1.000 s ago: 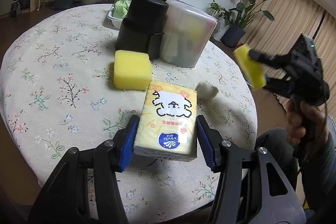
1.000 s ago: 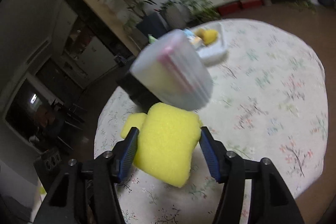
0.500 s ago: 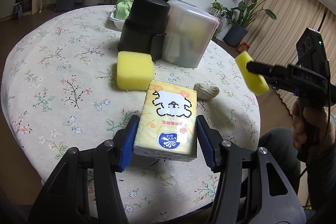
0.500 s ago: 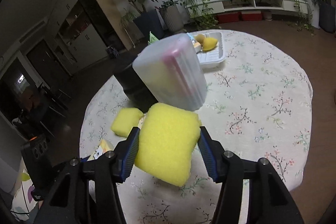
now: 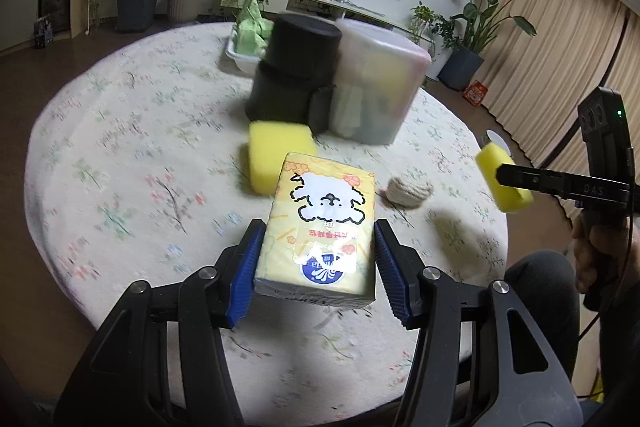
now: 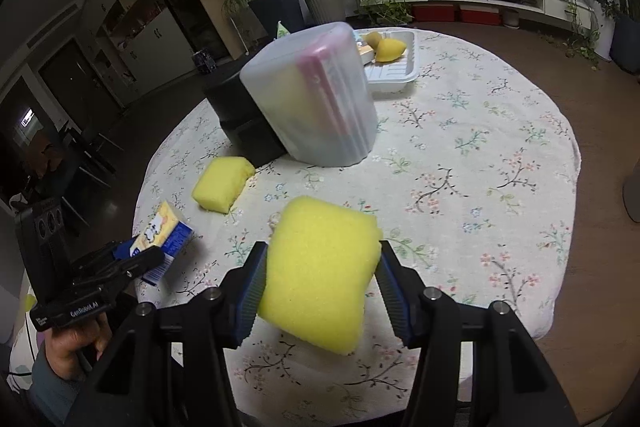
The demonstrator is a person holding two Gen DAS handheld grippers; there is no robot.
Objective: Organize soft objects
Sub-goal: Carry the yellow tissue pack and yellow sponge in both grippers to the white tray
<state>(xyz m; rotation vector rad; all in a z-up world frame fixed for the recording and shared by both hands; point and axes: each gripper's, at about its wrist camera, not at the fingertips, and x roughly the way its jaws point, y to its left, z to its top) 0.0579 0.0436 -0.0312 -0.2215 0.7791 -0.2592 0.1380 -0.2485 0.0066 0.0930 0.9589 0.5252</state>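
Observation:
My left gripper is shut on a yellow tissue pack with a white dog picture, held above the near part of the round table. My right gripper is shut on a yellow sponge, held above the table; that sponge also shows at the right in the left wrist view. A second yellow sponge lies on the cloth before the black container and the translucent box. A small ball of twine lies right of the pack.
The table has a floral cloth. A white tray with a yellow item stands behind the translucent box. A green cloth item sits in a tray at the back. Potted plants and a TV stand line the wall.
The left gripper has lifted the tissue pack and moved back from the table's middle. The right gripper with its sponge has moved lower and back toward the table's right edge.

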